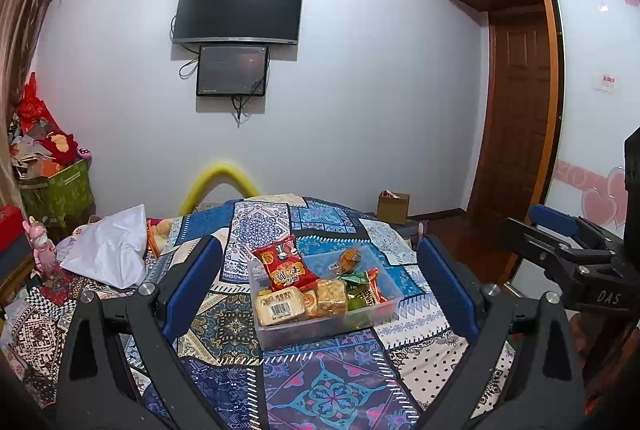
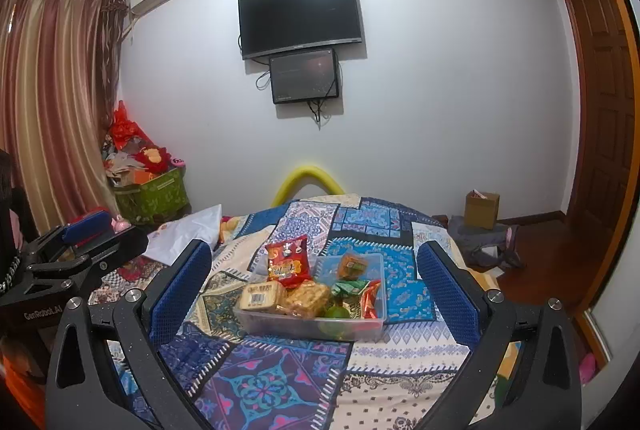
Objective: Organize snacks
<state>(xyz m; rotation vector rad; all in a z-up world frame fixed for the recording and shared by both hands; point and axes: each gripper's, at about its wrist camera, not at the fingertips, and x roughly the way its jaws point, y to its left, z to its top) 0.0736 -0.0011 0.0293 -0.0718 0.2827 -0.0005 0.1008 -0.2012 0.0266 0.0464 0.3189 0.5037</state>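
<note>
A clear plastic bin (image 1: 384, 310) (image 2: 374, 326) sits on a patterned blue bedspread (image 1: 320, 390) (image 2: 260, 382). In it lie a red snack bag (image 1: 285, 264) (image 2: 288, 262), a pale labelled pack (image 1: 280, 306) (image 2: 262, 297), golden cakes (image 1: 331, 296) (image 2: 308, 298), a wrapped brown pastry (image 1: 349, 258) (image 2: 352, 266) and green and red packets (image 1: 362, 284) (image 2: 358, 292). My left gripper (image 1: 320, 282) is open and empty, held back from the bin. My right gripper (image 2: 314, 286) is open and empty, also short of the bin. Each gripper shows in the other's view, the right one at the right (image 1: 560, 242) and the left one at the left (image 2: 80, 238).
A white plastic bag (image 1: 108, 250) (image 2: 184, 234) lies on the bed's left side. A green box of clutter (image 1: 60, 185) (image 2: 154, 189) stands by the curtain. A cardboard box (image 1: 394, 207) (image 2: 482, 209) stands on the floor by the wooden door (image 1: 520, 117).
</note>
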